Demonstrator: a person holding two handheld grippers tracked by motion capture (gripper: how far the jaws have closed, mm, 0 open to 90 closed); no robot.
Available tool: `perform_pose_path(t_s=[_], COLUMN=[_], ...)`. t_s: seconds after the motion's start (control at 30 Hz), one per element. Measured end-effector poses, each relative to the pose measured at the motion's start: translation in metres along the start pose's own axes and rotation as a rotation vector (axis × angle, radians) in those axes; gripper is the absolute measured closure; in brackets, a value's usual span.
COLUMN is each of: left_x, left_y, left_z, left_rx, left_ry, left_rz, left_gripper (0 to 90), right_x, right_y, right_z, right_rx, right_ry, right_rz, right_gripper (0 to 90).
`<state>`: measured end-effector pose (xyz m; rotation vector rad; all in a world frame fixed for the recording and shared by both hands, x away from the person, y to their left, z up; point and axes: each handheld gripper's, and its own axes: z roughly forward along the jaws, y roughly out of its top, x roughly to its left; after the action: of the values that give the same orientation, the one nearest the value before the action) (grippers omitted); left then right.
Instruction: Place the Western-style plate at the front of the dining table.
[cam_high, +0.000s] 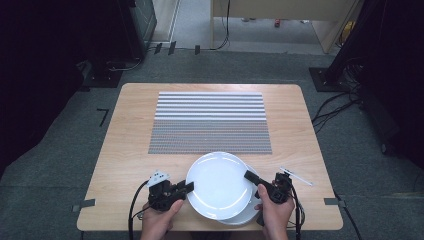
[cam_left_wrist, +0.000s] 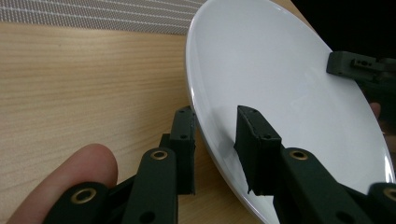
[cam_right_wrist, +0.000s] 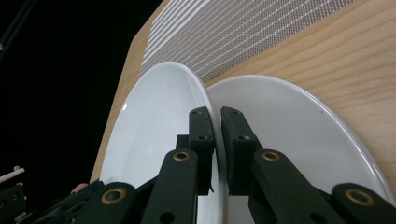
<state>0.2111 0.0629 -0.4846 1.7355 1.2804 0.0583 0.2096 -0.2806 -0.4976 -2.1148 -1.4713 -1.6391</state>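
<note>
A white upper plate (cam_high: 220, 185) sits slightly offset over a second white plate (cam_high: 246, 216) near the table's front edge. My left gripper (cam_high: 189, 187) straddles the upper plate's left rim, one jaw under it and one on top (cam_left_wrist: 215, 121), closed on the upper plate (cam_left_wrist: 280, 60). On the opposite rim, my right gripper (cam_high: 248, 176) is shut tight, its jaws pinching the thin edge (cam_right_wrist: 217, 116). In the right gripper view the upper plate (cam_right_wrist: 154, 116) stands apart from the lower plate (cam_right_wrist: 289, 121). The right gripper (cam_left_wrist: 355, 65) also appears far off in the left gripper view.
A grey-and-white striped placemat (cam_high: 210, 122) lies on the wooden table (cam_high: 130, 150) just beyond the plates. A thin pale stick (cam_high: 296, 176) rests to the right of my right hand. Dark stands and cables surround the table on the floor.
</note>
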Motion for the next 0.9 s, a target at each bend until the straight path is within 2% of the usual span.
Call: perform_pose_path(t_s=[0.2,0.57,0.9], left_x=[0.001,0.008,0.013], left_y=[0.010,0.037,0.062], left_z=[-0.004,-0.015,-0.018], left_rx=[-0.013,-0.059,-0.090], left_ry=[0.007,0.018,0.033], left_rz=[0.001,-0.007,-0.002], left_gripper=[69.2,69.2,69.2], right_x=[0.007,0.037,0.053], right_y=[0.006,0.031,0.048], right_z=[0.003,0.017,0.027], right_rx=[-0.009,-0.009,-0.023], right_ry=[0.008,0.034,0.049], right_rz=[-0.011,-0.057,-0.075], right_gripper=[83.5,83.8,83.9])
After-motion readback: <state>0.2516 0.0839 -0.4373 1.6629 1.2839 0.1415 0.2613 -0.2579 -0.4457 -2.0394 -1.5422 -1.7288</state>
